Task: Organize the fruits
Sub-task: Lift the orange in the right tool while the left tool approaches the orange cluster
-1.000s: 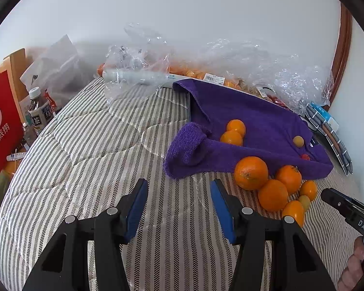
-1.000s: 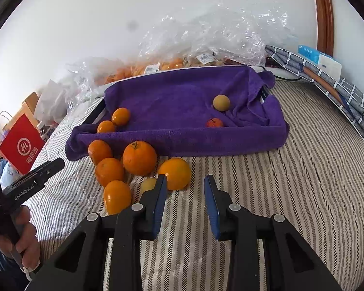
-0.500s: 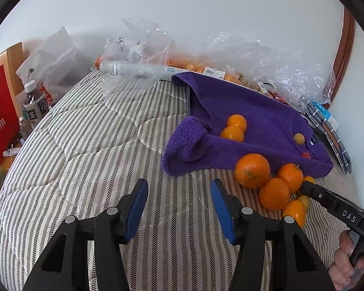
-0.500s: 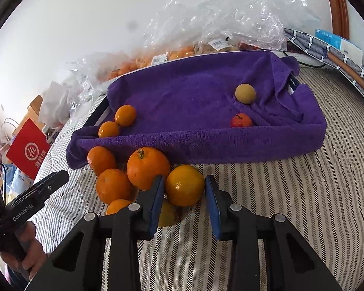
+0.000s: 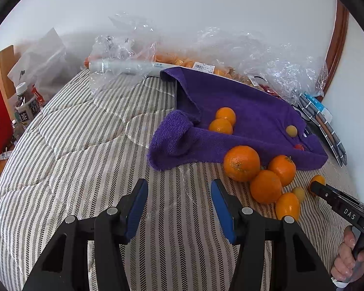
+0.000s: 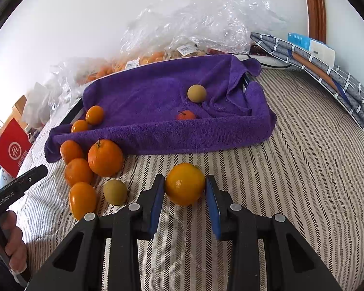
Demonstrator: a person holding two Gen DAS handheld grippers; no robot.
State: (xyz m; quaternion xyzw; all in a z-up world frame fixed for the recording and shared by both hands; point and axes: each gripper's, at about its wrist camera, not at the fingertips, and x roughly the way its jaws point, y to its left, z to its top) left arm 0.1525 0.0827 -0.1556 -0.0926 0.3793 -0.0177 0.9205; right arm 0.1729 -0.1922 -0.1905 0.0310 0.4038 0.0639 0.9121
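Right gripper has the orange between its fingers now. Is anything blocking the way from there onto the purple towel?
Nothing visible blocks it. Striped bedding lies bare between the orange in the right gripper and the purple towel. Only the towel's raised front fold has to be cleared; the other oranges sit off to the left.

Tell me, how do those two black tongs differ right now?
The right tongs have an orange between their blue pads, touching or nearly so; the left tongs hold nothing. The right tongs stand narrower, fitted to the fruit; the left tongs gape wide over bare striped bedding. Both are black with blue pads.
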